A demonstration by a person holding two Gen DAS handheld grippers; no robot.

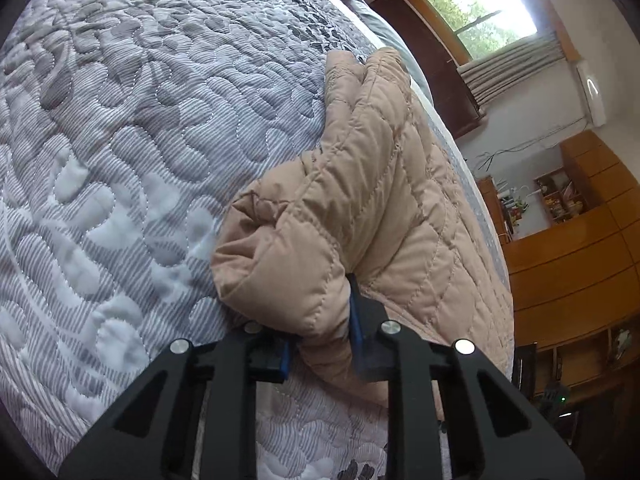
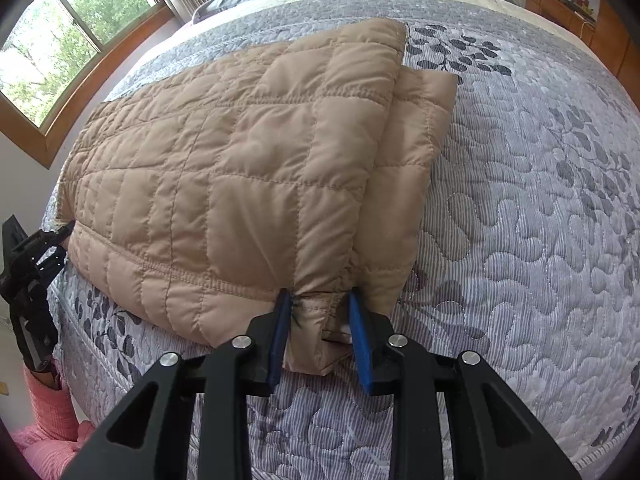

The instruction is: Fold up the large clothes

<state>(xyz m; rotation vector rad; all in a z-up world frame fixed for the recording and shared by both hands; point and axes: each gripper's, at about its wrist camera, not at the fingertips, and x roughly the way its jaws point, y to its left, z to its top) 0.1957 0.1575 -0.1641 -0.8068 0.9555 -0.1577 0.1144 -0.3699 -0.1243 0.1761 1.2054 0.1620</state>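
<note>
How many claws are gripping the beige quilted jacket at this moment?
2. The left claw grips one bunched near corner of the beige quilted jacket; the right claw grips the other near corner. The jacket lies folded on the grey bedspread.

The jacket (image 2: 248,184) is showing as tan quilted cloth, matt, with a faint sheen and stitched seams. The bedspread (image 2: 520,240) is presenting ribbed, stitched grey-white cloth. Both grippers, left (image 1: 320,344) and right (image 2: 320,340), are showing matt black plastic, blue pads (image 2: 360,344) and shiny metal pins.
</note>
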